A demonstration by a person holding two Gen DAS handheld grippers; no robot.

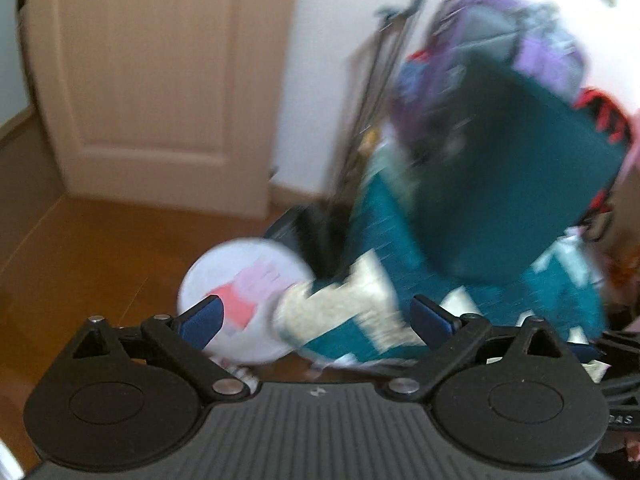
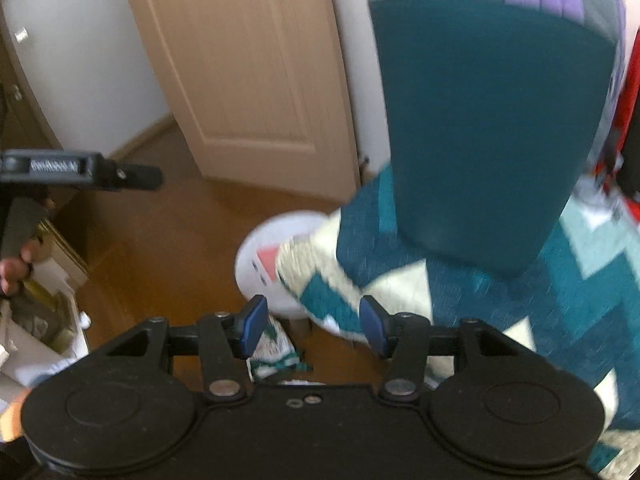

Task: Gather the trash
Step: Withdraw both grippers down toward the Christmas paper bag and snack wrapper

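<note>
A crumpled white-and-green wrapper [image 2: 276,350] lies on the brown floor beside a small round white stool [image 2: 272,256] with a pink cartoon on top. My right gripper [image 2: 313,326] hovers over the wrapper, its blue pads apart and touching nothing. My left gripper [image 1: 320,320] is open wide in front of the same stool [image 1: 240,292] and the hanging corner of a teal-and-cream quilt [image 1: 340,304]; nothing is between its pads. Both views are blurred by motion.
A dark teal chair back [image 2: 480,128] stands on the right with the quilt [image 2: 540,300] draped below it. A tan door [image 2: 248,72] is behind. A box of clutter [image 2: 40,320], a hand [image 2: 12,268] and a black tool [image 2: 80,168] are at the left edge.
</note>
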